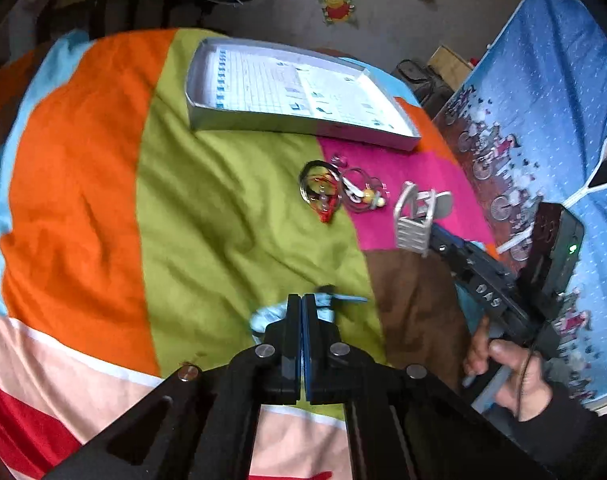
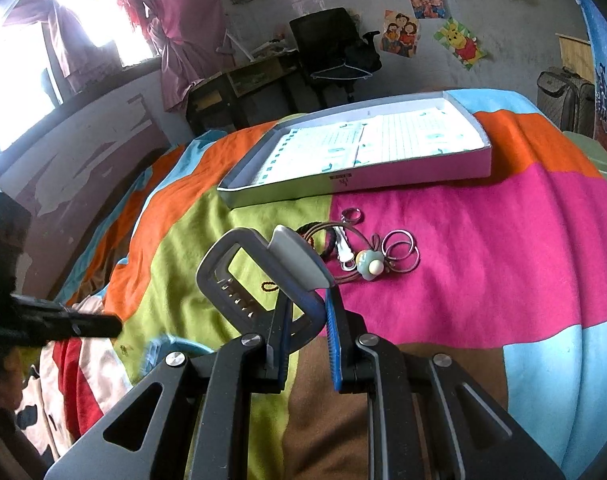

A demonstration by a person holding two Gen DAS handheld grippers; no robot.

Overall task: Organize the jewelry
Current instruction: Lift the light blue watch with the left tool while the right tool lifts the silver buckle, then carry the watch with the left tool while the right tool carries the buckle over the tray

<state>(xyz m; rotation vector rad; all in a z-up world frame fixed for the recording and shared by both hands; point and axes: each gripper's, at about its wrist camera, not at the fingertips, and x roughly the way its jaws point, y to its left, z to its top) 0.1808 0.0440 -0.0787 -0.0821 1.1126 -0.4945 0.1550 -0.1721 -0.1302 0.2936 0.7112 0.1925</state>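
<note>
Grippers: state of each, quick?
Left gripper: closed on a light blue hair clip.
Right gripper: closed on a grey claw clip.

- We're in a lived-in bedroom, and a bright patchwork blanket (image 2: pixel 463 240) spreads over the bed in orange, green, pink and blue blocks.
- Cartoon posters (image 2: pixel 459 42) are stuck on a scuffed grey wall.
- Pink curtains (image 2: pixel 183 32) are tied beside a sunlit window (image 2: pixel 95 20).
- A black office chair (image 2: pixel 331 48) carries a clothes hanger, next to a cluttered desk (image 2: pixel 239 84).
- A suitcase (image 2: pixel 563 96) stands in the corner.
</note>
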